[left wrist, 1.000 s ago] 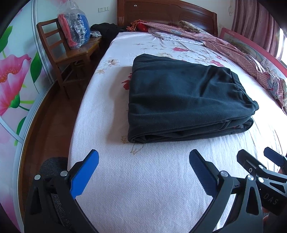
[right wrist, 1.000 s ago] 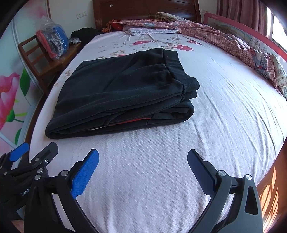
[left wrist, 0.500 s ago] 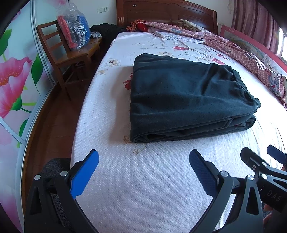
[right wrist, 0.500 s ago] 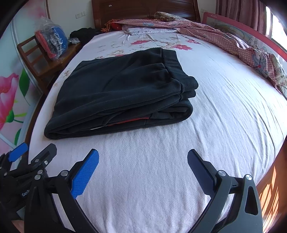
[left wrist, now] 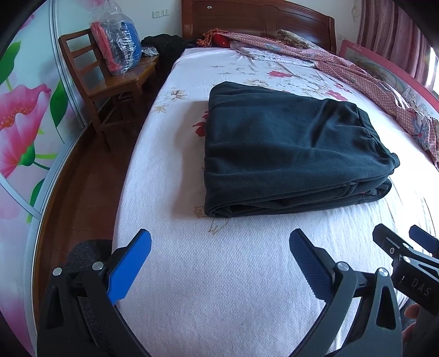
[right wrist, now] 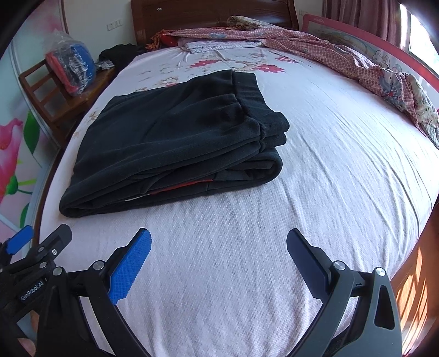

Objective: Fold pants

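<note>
Peering between folds of the pants point(right wrist: 175, 142), we glimpse something red; left gripper point(left wrist: 219, 263) and right gripper point(right wrist: 219, 261) gape empty over the bed point(right wrist: 343, 153).

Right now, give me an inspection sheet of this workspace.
Surface: bed with white floral sheet, bare in front.
Job's things: dark pants folded into a flat stack, lying untouched.
Clutter: patterned bedding along the far and right edges.
Grippers: left hand-held gripper and right hand-held gripper both open, empty, short of the pants.
Cables: nothing seen.
Surroundings: wooden chair holding a plastic bag; headboard.
</note>
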Demonstrator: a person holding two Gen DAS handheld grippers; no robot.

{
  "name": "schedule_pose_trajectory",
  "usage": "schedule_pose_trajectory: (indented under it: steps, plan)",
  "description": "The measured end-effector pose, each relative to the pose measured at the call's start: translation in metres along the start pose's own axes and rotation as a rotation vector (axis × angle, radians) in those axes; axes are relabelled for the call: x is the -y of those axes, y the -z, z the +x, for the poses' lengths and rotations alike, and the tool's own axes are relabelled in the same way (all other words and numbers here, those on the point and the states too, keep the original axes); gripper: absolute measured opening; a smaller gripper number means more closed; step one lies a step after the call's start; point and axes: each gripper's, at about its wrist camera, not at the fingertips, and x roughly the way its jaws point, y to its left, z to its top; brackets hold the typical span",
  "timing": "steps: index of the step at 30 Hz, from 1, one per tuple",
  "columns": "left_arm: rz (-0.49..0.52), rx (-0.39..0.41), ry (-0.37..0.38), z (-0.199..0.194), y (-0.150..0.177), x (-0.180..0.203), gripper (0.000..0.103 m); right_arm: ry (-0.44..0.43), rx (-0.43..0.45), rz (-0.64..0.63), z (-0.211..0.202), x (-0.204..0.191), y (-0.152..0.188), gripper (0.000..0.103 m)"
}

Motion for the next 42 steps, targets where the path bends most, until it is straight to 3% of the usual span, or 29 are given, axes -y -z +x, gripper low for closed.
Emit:
schedule_pose_trajectory:
  steps: [42]
  plan:
    - [-0.007,-0.013,0.004,0.0009,0.0008,-0.0004,0.101,-0.019,-0.009,-0.003,0.0008,-0.0025,0.0009,0.098]
